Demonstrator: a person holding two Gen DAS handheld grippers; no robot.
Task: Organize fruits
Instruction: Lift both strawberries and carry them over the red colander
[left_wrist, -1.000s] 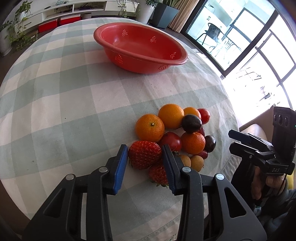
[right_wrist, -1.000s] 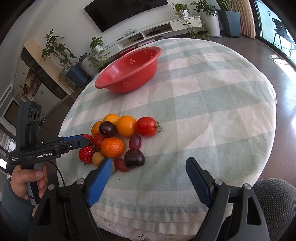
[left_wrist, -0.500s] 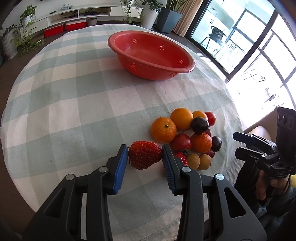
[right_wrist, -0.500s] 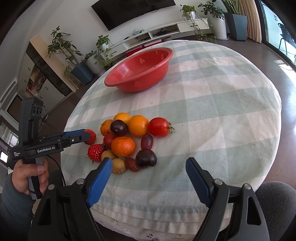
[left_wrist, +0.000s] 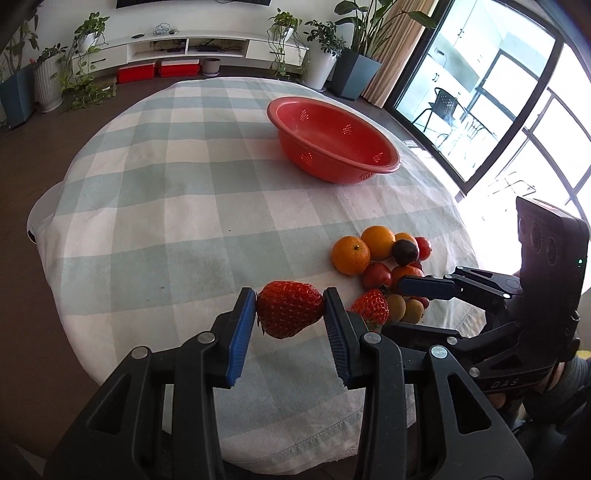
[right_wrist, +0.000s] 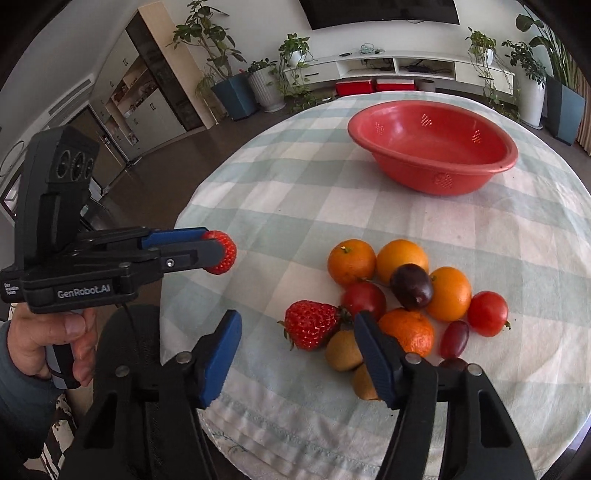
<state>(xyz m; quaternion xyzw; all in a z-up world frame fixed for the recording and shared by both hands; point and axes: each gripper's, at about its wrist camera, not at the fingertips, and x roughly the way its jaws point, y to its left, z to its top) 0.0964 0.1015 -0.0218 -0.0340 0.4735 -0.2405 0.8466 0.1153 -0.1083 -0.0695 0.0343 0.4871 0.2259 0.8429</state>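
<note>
Left gripper (left_wrist: 290, 312) jaws pinching strawberry (left_wrist: 289, 308); hard squeeze may bruise it. Right gripper (right_wrist: 295, 354) jaws closing, spread around second strawberry (right_wrist: 312, 325); may bump kiwi (right_wrist: 343, 350).

Round table in checked cloth (left_wrist: 184, 206), red perforated bowl (left_wrist: 332, 147), fruit cluster (right_wrist: 402, 295) near edge

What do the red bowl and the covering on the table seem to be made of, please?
The red bowl looks like moulded plastic: a smooth, slightly glossy surface with patches of small drain holes. The table covering appears to be woven cloth, matte, with a pale green-and-white check and a stitched hem.
</note>
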